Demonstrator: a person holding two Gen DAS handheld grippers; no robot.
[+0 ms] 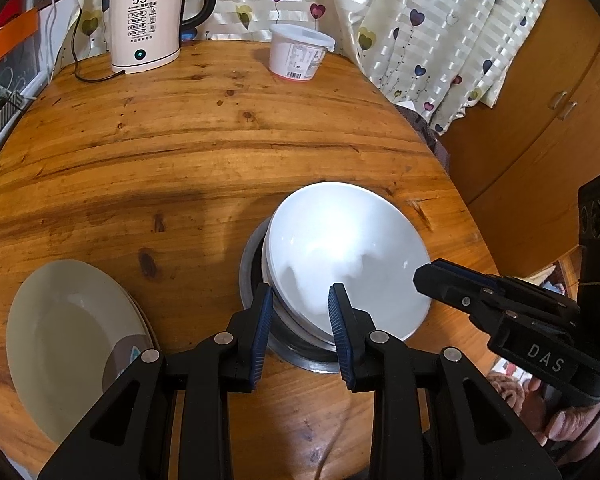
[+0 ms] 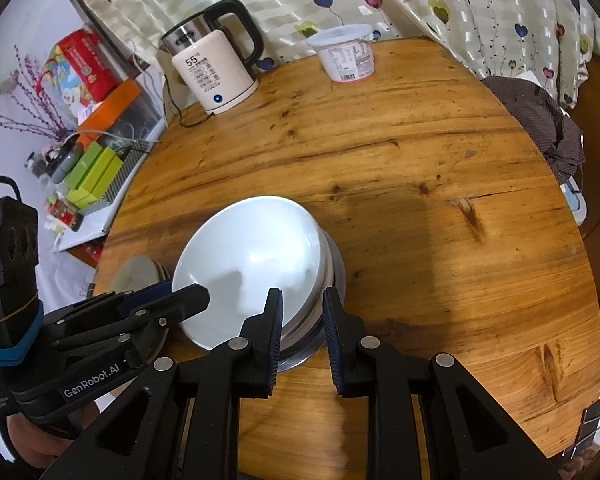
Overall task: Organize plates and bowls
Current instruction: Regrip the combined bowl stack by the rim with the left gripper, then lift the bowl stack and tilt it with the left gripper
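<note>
**Warm indoor light, heavy fisheye bend**

Both views are bright and mostly sharp, with black vignette corners and curved edges. Soft glare sits inside the white bowl (image 1: 340, 256), and a broad dim shadow crosses the wooden table (image 2: 440, 216). The curtain (image 1: 420, 20) looks slightly overexposed.

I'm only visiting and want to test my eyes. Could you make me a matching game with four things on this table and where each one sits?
Things:
1. white bowl
2. metal bowl
3. kettle
4. beige plate

Places:
A. far edge, plugged in
B. bottom of the stack
C. tilted, on top of the stack
D. beside the stack, to its left in the left view

Pairs: 1-C, 2-B, 3-A, 4-D
</note>
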